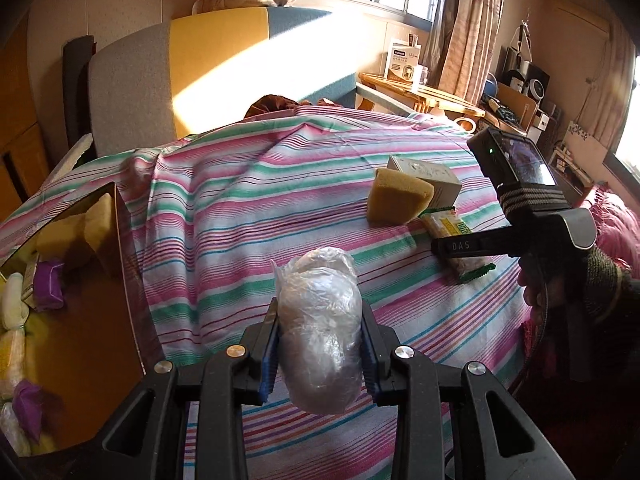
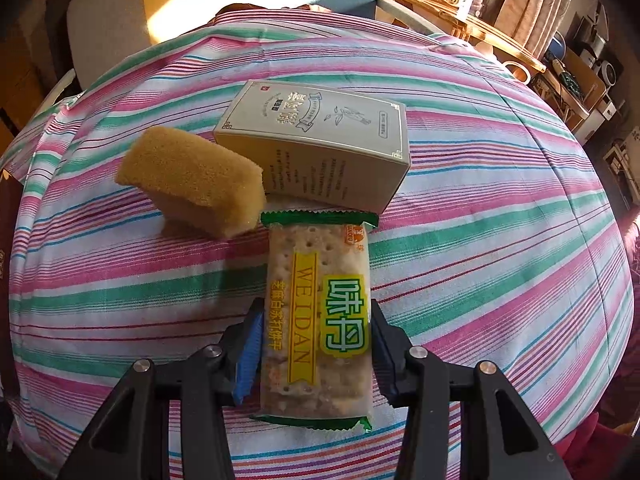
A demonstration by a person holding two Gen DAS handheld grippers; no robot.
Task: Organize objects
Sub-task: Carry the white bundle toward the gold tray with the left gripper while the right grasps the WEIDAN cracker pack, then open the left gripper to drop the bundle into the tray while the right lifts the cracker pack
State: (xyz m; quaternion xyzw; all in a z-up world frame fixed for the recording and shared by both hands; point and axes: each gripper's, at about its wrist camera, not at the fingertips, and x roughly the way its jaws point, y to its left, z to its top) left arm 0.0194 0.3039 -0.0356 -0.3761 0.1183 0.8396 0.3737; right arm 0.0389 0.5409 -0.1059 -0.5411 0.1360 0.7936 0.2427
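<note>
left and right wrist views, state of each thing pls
left tongs: shut on the plastic-wrapped bundle
right tongs: shut on the cracker packet, still lying on the striped cloth
sponge: tilted, leaning on the grey box
cardboard box: open, items inside

Both wrist views angled down, close, sharing striped cloth [image 1: 248, 200]
</note>
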